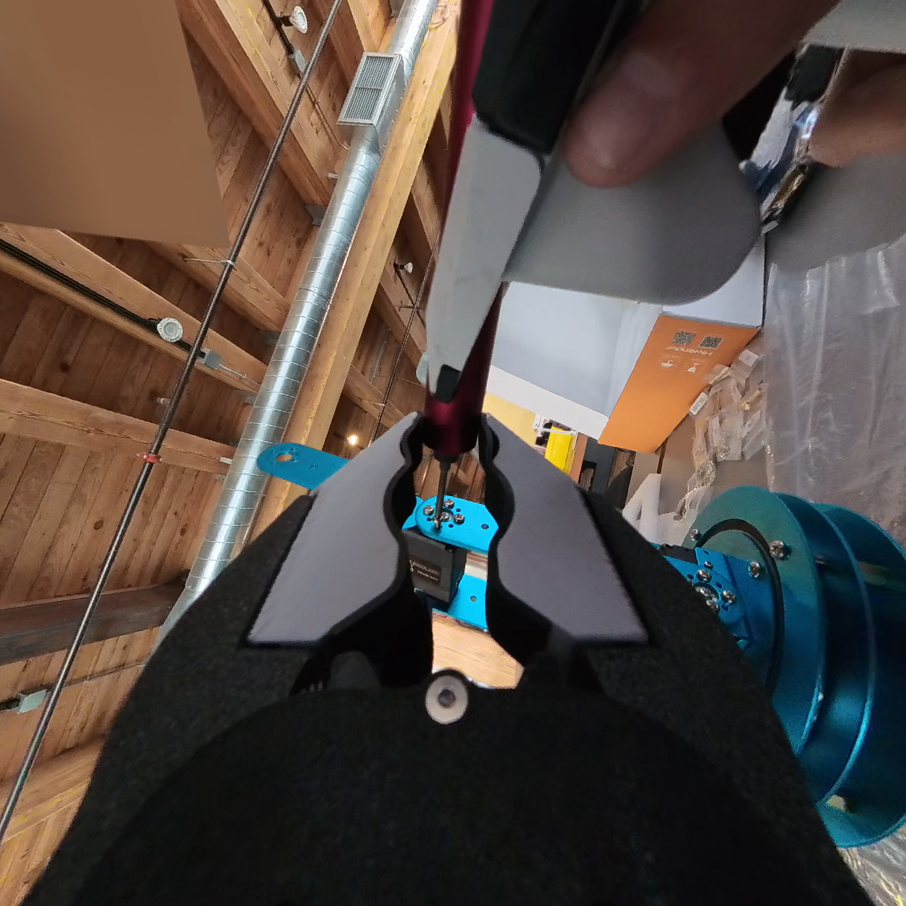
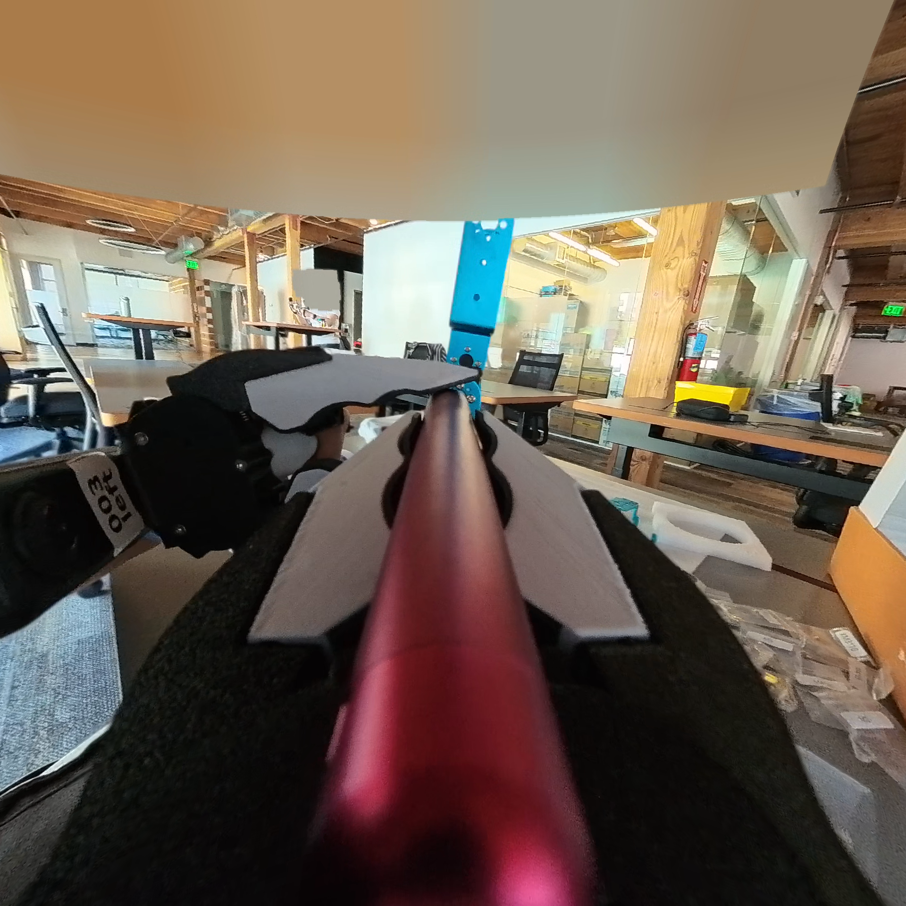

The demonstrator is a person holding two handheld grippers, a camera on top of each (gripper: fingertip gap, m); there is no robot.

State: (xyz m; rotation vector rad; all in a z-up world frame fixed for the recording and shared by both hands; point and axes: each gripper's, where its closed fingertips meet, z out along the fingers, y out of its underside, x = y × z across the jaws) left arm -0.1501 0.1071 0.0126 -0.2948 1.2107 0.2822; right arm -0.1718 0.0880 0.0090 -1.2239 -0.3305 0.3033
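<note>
My left gripper (image 1: 451, 421) is shut about a blue metal bracket (image 1: 470, 527) with a black servo (image 1: 429, 568) under it. My right gripper (image 2: 448, 416) is shut on a dark red screwdriver (image 2: 441, 637). In the left wrist view the screwdriver (image 1: 463, 63) comes down from above between my left fingertips. Its thin bit rests on a small screw (image 1: 443, 517) in the bracket's round end. In the right wrist view my left gripper (image 2: 461, 385) reaches in from the left, and a long blue arm piece (image 2: 480, 284) stands upright behind it.
A blue round metal base (image 1: 794, 613) lies right of the bracket. An orange and white box (image 1: 676, 382), clear bags of small parts (image 2: 809, 662) and a white foam tray (image 2: 706, 534) lie on the table. A person's thumb (image 1: 637, 108) presses on the right gripper's body. Left and right tips are no more than a few centimetres apart.
</note>
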